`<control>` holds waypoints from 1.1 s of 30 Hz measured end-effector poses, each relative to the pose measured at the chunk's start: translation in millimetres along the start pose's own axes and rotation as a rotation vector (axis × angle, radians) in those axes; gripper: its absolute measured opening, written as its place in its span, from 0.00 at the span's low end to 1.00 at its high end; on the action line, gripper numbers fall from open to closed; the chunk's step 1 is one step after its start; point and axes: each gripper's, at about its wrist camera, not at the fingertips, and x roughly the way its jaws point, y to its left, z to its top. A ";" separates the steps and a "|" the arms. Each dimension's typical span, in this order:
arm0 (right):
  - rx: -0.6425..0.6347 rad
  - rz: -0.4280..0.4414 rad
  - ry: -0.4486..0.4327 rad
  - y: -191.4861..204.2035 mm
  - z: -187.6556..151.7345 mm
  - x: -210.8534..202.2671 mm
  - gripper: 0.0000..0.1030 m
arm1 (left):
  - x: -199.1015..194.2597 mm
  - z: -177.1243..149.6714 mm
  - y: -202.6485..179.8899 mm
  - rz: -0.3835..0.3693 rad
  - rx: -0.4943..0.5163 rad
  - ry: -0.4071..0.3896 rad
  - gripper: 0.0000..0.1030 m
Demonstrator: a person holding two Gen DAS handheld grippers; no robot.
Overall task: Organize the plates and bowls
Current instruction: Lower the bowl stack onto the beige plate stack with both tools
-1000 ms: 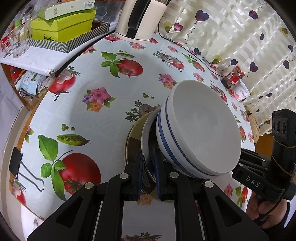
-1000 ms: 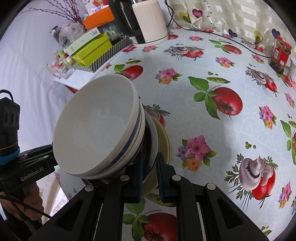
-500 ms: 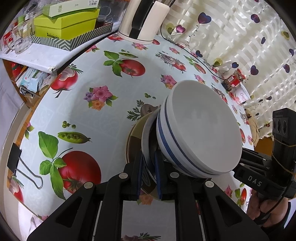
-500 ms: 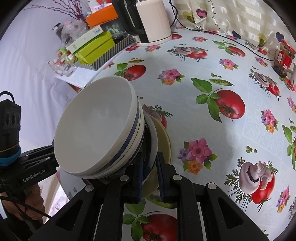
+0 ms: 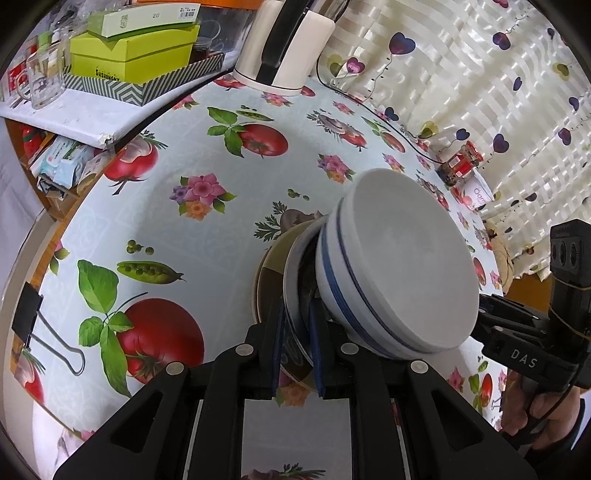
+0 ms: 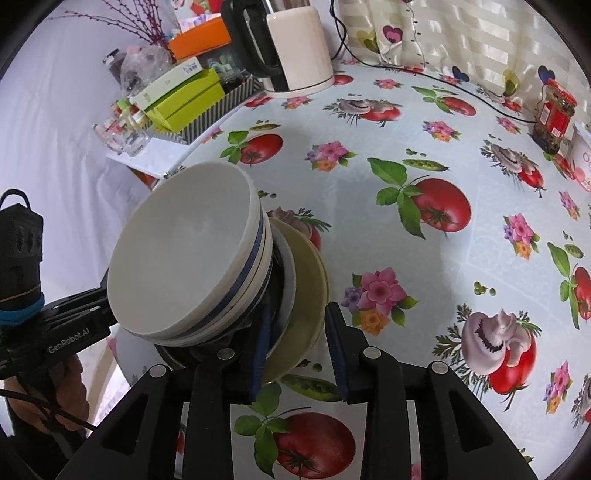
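On left hand-held gripper (image 6: 55,341): "GenRobot.AI"; right hand-held gripper (image 5: 524,360): "DAS".

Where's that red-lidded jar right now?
In the right wrist view the jar stands far right on the table, against the curtain, just beside a white tub and well away from the stacked dishes.

right gripper (image 5: 524,360) body: "DAS", white letters, seen from the left wrist;
left gripper (image 6: 68,341) body: "GenRobot.AI";
lime green box (image 5: 129,61) side: "SHISHONGMY", roughly, partly blurred;
pale box (image 5: 147,18) on top: "20"
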 end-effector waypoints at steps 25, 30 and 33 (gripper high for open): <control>-0.013 -0.001 -0.035 7.7 -13.4 -15.7 0.28 | -16.4 -3.7 6.0 0.005 -0.030 -0.048 0.16; -0.016 0.001 -0.039 10.4 -19.1 -21.5 0.28 | -25.2 -6.4 5.6 0.027 -0.030 -0.073 0.16; -0.028 -0.012 -0.049 12.0 -22.0 -27.2 0.28 | -32.7 -10.7 3.0 0.040 -0.017 -0.084 0.16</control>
